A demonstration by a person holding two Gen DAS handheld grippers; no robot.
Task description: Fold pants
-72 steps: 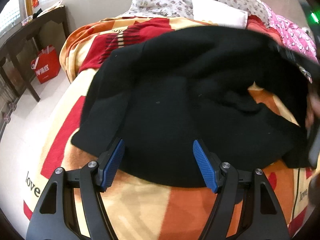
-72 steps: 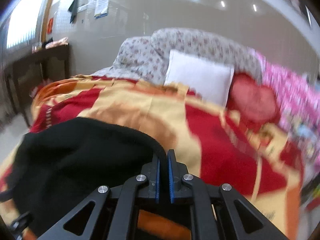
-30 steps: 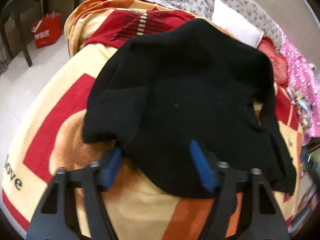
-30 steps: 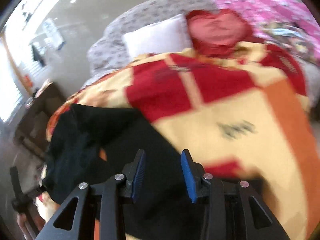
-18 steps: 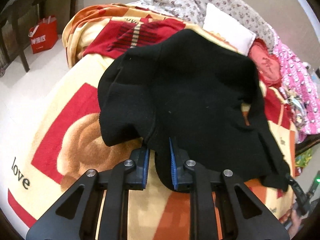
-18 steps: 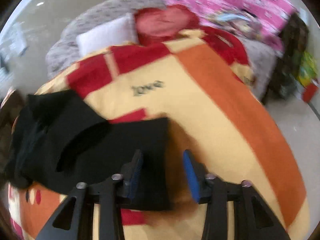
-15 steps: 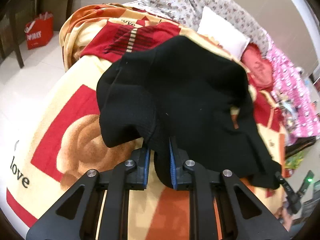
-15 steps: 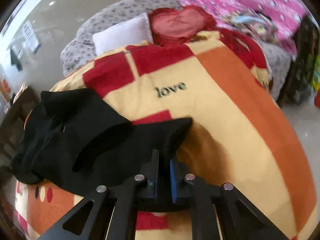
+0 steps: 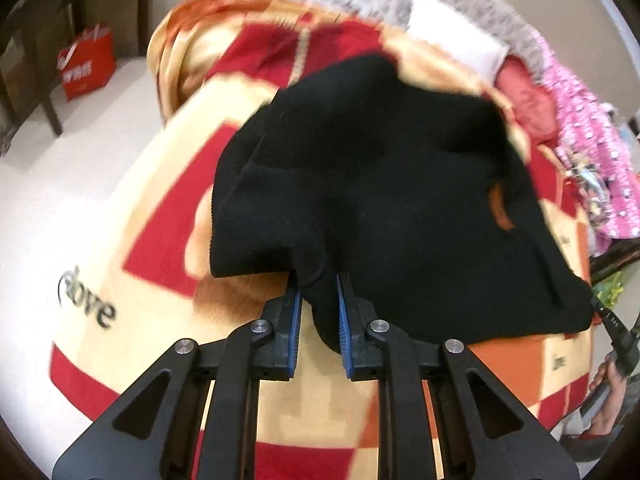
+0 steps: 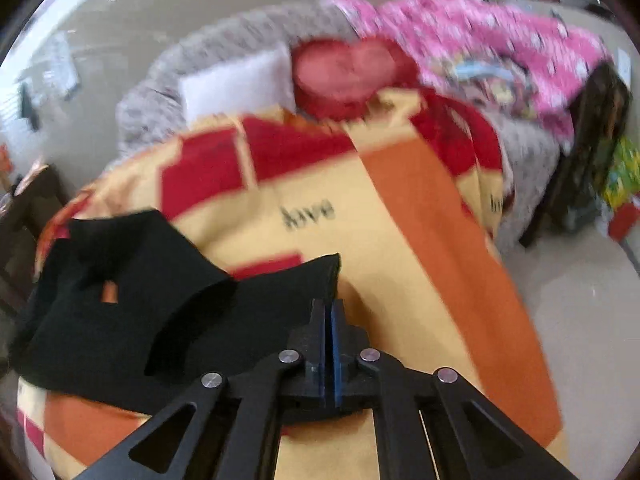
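Note:
Black pants lie crumpled on a red, orange and cream blanket that covers a bed. My left gripper is shut on a thick bunch of the pants' near edge, blue pads pressing the cloth from both sides. In the right wrist view the pants spread to the left, and my right gripper is shut on their thin near corner, which rises just beyond the pads. At the far right of the left wrist view, the right gripper's tip touches the pants' other end.
A white pillow, a red heart cushion and pink bedding lie at the head of the bed. A red bag stands on the floor by a dark table. The bed's edge drops to pale floor.
Both grippers went from open to shut on the pants' edge. The left one has pulled its bunch up and toward me; the right one has closed on the far corner and shifted slightly.

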